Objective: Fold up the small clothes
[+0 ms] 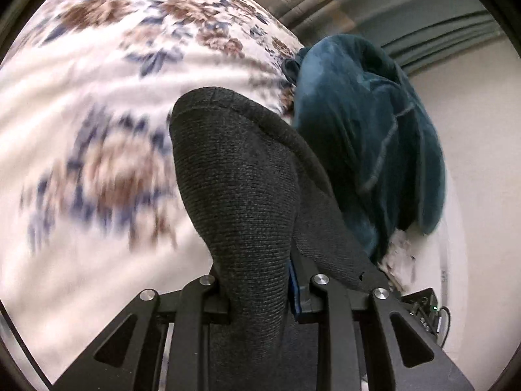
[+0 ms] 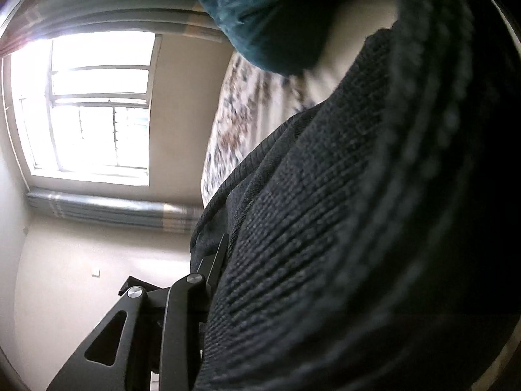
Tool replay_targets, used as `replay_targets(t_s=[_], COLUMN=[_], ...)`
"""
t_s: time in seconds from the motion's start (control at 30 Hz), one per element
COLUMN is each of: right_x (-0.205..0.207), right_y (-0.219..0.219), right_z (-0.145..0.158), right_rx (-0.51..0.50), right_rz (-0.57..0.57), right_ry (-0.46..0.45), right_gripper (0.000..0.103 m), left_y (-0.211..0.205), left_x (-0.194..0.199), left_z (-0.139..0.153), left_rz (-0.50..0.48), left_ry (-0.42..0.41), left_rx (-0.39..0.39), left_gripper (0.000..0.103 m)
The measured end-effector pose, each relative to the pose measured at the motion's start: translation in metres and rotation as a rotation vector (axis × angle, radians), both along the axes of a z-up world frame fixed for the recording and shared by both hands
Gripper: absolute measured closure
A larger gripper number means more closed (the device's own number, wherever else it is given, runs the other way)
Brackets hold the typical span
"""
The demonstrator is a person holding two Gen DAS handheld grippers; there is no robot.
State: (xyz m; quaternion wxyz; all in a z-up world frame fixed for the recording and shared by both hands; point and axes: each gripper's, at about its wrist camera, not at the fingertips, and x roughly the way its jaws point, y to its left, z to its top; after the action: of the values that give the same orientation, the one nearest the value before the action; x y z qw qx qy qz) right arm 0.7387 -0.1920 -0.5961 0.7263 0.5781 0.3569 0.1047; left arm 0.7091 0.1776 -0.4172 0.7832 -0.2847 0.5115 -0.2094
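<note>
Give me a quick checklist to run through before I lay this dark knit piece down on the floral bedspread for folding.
1. Left gripper clamped on the dark knit garment: ok, fabric is pinched between its fingers.
2. Right gripper holding the same garment: cannot tell, cloth covers most of that view.
3. Garment spread flat between the grippers: not ok, it hangs bunched.
4. Teal fleece garment out of the way: not ok, it lies on the floral bedspread right beside the knit.
5. Views sharp enough to aim: not ok, the bedspread is motion-blurred.
</note>
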Motion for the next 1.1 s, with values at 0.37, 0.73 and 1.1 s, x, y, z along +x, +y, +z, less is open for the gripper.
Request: replay_targets(t_s=[0.37, 0.73, 1.1], right_x=[0.106, 0.091, 0.058], right_y=[-0.034, -0.010, 0.041], right_z=[-0.105, -0.072, 0.083], right_rx=[-0.166, -0.645, -1.256], right_rz=[0.034, 0.163, 0.242], right_ry=[0.304, 0.459, 0.408], right_gripper=[0.048, 0.034, 0.000], left_y=[0.009, -0.029, -0.072], left_x=[0.043, -0.020, -0.118], left_z=[-0.123, -0.076, 0.061], left_rz=[-0.020, 0.026, 0.061], left_ry=[0.264, 0.072, -0.081], left_rx=[0.229, 0.570, 0.741], left_gripper=[0.028, 0.010, 0.000])
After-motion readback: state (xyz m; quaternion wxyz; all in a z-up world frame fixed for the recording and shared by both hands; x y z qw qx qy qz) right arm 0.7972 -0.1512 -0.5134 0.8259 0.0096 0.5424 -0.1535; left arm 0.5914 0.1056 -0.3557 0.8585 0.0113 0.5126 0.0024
